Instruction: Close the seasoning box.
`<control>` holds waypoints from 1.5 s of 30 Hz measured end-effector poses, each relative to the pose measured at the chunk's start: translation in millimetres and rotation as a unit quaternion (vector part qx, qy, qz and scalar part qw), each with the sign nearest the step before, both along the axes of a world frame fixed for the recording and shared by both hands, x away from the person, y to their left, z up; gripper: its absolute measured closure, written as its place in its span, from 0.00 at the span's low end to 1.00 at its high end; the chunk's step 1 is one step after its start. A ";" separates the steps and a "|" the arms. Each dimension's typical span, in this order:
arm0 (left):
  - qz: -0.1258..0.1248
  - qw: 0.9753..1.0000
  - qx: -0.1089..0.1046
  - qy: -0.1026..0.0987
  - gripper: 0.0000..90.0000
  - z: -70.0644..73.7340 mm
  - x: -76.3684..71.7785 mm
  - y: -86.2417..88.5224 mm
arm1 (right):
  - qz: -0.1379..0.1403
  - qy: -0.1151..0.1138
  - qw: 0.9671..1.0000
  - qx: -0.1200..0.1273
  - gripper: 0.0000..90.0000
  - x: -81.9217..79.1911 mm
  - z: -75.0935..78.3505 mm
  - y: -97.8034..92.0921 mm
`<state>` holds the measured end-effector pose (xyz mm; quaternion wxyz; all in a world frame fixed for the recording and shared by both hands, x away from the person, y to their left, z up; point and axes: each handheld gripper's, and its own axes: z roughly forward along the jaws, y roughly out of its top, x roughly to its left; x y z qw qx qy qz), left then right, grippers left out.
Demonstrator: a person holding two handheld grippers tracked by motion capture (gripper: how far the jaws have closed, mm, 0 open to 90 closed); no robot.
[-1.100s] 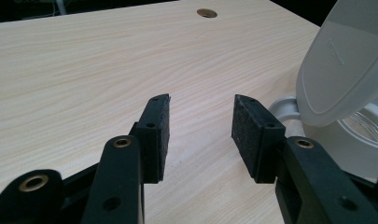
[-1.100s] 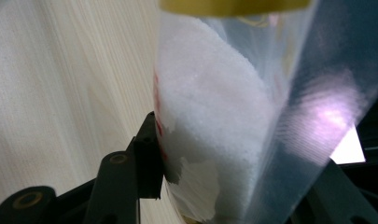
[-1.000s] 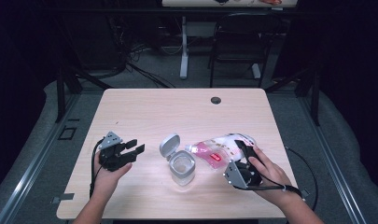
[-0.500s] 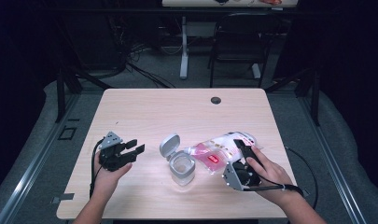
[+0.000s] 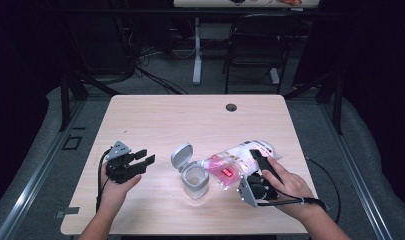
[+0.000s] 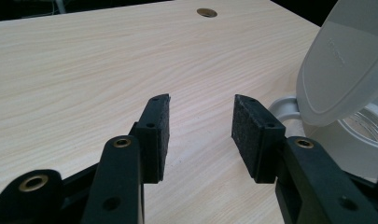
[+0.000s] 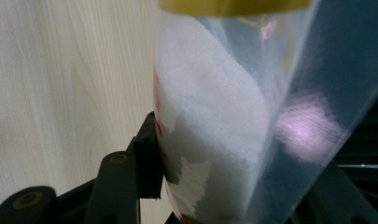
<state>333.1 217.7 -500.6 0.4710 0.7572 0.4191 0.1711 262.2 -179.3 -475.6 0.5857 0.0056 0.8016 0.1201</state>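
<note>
Clamped in the right gripper (image 5: 258, 170), a clear plastic bag of white granules with pink and red print (image 5: 240, 160) lies tilted over the pale wooden table (image 5: 190, 120), its left end at the rim of a small clear plastic container (image 5: 194, 181) whose grey hinged lid (image 5: 181, 156) stands open. In the right gripper view the bag sits between the jaws, pressed against the left pad. The left gripper (image 5: 137, 161) rests well apart on the table's left side, jaws parted with nothing between them, the container just beside its right jaw. A round dark grommet (image 5: 231, 107) sits near the far edge
</note>
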 end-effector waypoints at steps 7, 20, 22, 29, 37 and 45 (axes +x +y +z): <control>0.000 1.000 0.000 0.000 0.64 0.0 0.0 0.2 | 0.004 -0.002 1.000 -0.004 0.58 0.6 -0.7 0.0; -0.001 1.000 0.001 -0.001 0.64 -0.2 -0.1 -0.2 | 0.009 -0.008 1.000 -0.016 0.58 -0.7 -0.8 3.7; -0.001 1.000 0.001 -0.001 0.64 -0.2 0.0 -0.2 | 0.003 -0.009 1.000 -0.026 0.58 -1.7 -0.5 4.6; 0.000 1.000 0.001 0.000 0.64 0.1 -0.3 0.0 | 0.009 -0.020 0.999 -0.036 0.58 -2.0 -3.8 6.5; -0.001 1.000 0.001 -0.001 0.64 0.0 -0.2 -0.2 | 0.014 -0.028 0.998 -0.052 0.58 -2.1 -6.5 8.2; 0.001 1.000 0.000 -0.002 0.64 0.0 -0.3 -0.3 | 0.012 -0.031 0.996 -0.077 0.58 -2.8 -5.8 10.6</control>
